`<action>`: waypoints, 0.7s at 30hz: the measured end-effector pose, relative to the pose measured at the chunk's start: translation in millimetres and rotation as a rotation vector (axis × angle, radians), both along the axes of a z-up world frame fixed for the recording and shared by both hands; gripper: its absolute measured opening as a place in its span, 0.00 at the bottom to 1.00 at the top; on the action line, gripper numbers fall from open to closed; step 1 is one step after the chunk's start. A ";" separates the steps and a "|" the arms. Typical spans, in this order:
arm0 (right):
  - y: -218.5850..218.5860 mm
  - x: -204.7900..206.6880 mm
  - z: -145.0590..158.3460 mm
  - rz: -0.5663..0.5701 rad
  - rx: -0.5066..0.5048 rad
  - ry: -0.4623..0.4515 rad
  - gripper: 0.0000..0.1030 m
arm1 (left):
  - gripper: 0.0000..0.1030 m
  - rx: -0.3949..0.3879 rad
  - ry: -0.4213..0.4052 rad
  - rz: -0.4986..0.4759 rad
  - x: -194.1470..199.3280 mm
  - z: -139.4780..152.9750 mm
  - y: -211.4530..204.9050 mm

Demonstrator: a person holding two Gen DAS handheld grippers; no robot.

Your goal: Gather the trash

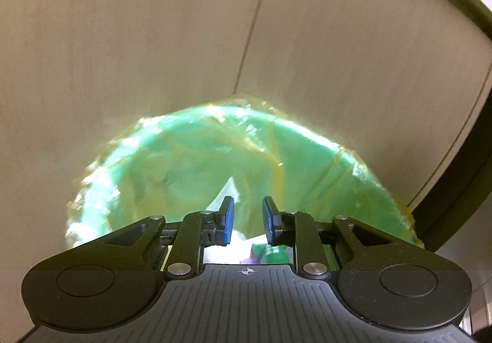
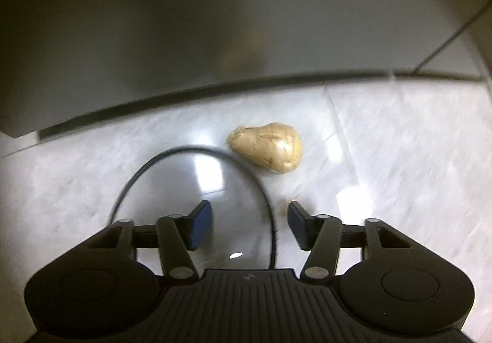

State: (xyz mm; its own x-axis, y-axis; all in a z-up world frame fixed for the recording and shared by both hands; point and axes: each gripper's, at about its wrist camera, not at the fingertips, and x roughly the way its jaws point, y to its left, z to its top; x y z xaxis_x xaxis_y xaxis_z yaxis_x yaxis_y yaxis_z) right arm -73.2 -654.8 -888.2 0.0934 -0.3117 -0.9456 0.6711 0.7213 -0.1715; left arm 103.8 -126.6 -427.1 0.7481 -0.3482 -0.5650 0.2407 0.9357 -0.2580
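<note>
Beyond and slightly right of the half-open, empty right gripper (image 2: 249, 227), the crumpled tan paper wad (image 2: 267, 147) lies diagonally on the pale marble floor (image 2: 399, 158).

The near part of the green bag-lined bin (image 1: 215, 164) was covered by the left tool (image 1: 247, 220); its contents, glimpsed between the blue pads (image 1: 227, 224), were too blurred to identify. Whether the pads pressed on the liner could not be established. The bin's rim was smeared by motion. In the right wrist view, the black cable (image 2: 190, 150) loop on the floor (image 2: 399, 143) disappeared beneath the right tool (image 2: 249, 224). A small tan fragment (image 2: 292, 200) beside the right-hand pad was too small to identify. The floor's veining was streaked.
</note>
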 end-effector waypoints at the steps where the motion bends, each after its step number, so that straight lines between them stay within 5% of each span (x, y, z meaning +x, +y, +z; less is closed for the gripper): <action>1: -3.1 -0.5 6.8 -0.006 -0.018 -0.029 0.52 | 0.22 -0.003 -0.018 -0.014 0.8 2.0 -2.1; 5: -25.7 -10.3 35.5 -0.058 0.189 -0.201 0.58 | 0.22 0.008 -0.084 -0.055 -1.1 7.2 -12.6; 8: -33.1 -18.7 49.2 -0.125 0.107 -0.242 0.58 | 0.22 0.020 -0.086 -0.064 1.1 4.1 -19.9; 11: -38.0 -12.7 42.6 -0.159 0.028 -0.243 0.58 | 0.22 0.023 -0.095 -0.060 1.8 5.1 -23.7; 21: -20.7 30.8 11.0 -0.081 0.042 -0.126 0.52 | 0.22 0.058 -0.106 -0.079 3.6 2.6 -29.1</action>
